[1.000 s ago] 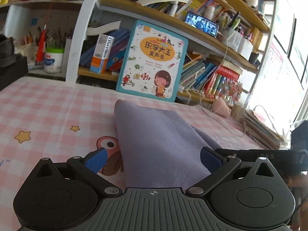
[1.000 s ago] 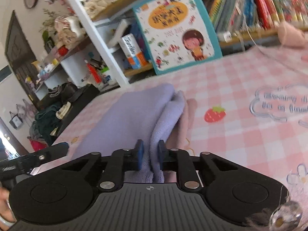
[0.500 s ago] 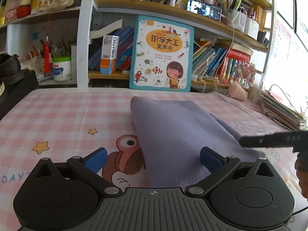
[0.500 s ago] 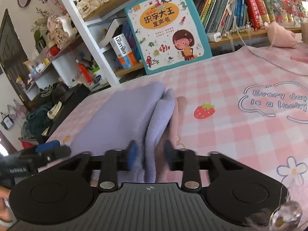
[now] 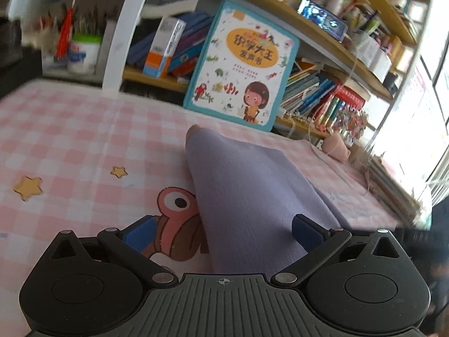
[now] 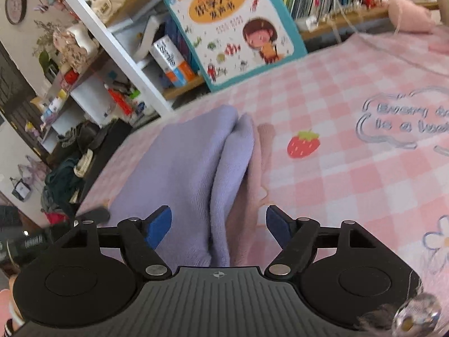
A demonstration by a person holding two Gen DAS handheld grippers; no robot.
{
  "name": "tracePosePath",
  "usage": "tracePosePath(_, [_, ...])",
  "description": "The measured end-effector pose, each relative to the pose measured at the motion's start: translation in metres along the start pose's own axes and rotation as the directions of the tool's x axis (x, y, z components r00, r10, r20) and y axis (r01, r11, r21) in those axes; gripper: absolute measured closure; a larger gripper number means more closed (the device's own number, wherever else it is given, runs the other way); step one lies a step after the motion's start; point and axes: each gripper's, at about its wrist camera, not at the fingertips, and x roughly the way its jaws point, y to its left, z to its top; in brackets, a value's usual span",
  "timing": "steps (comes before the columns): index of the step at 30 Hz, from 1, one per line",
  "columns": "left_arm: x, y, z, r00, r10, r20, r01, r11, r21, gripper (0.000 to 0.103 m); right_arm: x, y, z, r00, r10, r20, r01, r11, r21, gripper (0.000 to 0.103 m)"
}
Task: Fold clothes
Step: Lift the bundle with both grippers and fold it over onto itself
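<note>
Now your right gripper (image 6: 219,224) has let go: a second ago it pinched the edge of the lilac garment (image 6: 182,174), and its jaws stand wide apart, like those of your left gripper (image 5: 223,231). So the garment lies folded in layers on the pink checked cloth (image 6: 350,174). Only the picture book (image 5: 242,68) leans against the shelves behind, well apart, and nothing blocks either gripper.
</note>
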Motion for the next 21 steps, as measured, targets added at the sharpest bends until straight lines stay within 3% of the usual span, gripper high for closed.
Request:
tracePosePath(6, [0.028, 0.003, 0.002, 0.994, -0.083, -0.078, 0.080, 0.996, -0.041, 0.000, 0.003, 0.008, -0.004, 1.000, -0.007, 0.019, 0.008, 0.999, -0.051, 0.033])
tracePosePath(10, [0.042, 0.000, 0.001, 0.986, -0.125, -0.113, 0.116, 0.990, -0.077, 0.008, 0.004, 0.014, -0.006, 0.999, -0.011, 0.037, 0.014, 0.996, -0.089, 0.059])
tracePosePath(13, [0.042, -0.013, -0.001, 0.988, -0.101, -0.119, 0.097, 0.995, -0.037, 0.019, 0.005, 0.019, -0.008, 0.999, -0.013, 0.051, 0.019, 0.993, -0.116, 0.067])
tracePosePath(15, [0.035, -0.026, -0.005, 0.991, -0.076, -0.106, 0.078, 0.997, 0.017, 0.026, 0.004, 0.025, -0.011, 0.998, -0.025, 0.066, 0.035, 0.987, -0.156, 0.069])
tracePosePath(18, [0.025, -0.035, -0.009, 0.992, -0.070, -0.101, 0.077, 0.995, 0.062, 0.026, -0.007, 0.036, -0.021, 0.996, -0.042, 0.083, 0.061, 0.968, -0.242, 0.070])
tracePosePath(21, [0.024, -0.030, -0.011, 0.986, -0.097, -0.139, 0.103, 0.994, 0.039, 0.023, -0.011, 0.027, -0.023, 0.999, -0.020, 0.050, 0.030, 0.977, -0.209, 0.067])
